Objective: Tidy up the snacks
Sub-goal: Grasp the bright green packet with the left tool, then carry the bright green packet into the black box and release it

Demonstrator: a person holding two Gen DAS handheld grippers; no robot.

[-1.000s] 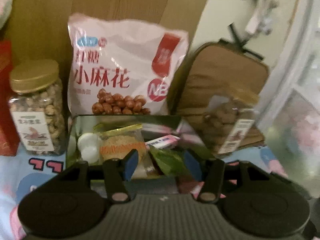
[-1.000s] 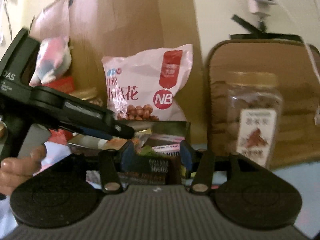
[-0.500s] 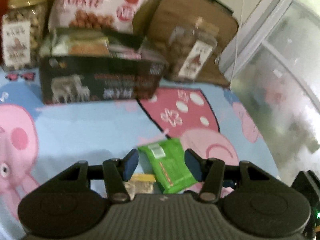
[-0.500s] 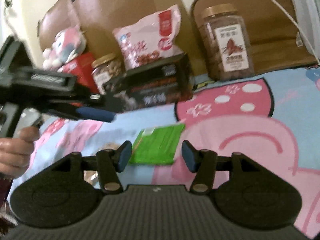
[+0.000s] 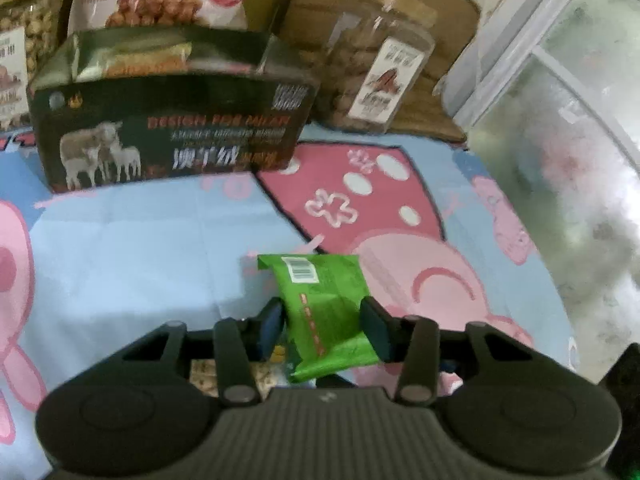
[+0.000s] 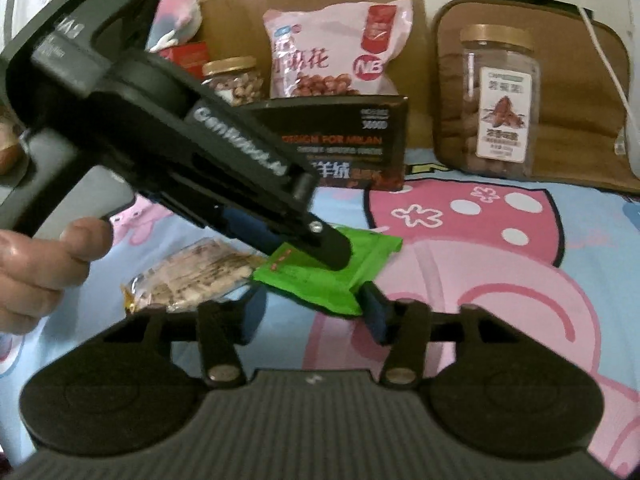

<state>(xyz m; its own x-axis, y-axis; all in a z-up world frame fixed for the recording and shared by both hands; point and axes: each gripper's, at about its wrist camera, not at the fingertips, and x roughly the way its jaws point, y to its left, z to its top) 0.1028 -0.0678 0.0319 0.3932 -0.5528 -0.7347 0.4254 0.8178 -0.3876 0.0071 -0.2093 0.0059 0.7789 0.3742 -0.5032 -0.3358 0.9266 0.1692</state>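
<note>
Though well short of finished, partly done already: several wrapped snacks sitting inside the dark box (image 5: 172, 140) toward the far edge of the cloth-covered surface (image 5: 140, 240). Left to put away: the green packet (image 5: 320, 304), flat near the middle of the near edge, and a clear-wrapped snack (image 6: 192, 276) just beside it. Pinched across its sides by the left claw (image 5: 323, 322), after a fresh narrowing of the jaws. Straddled at its near end by the right claw (image 6: 314, 308), likewise just narrowed; pressing or not, cannot tell. Likely next: lifting into the box.
</note>
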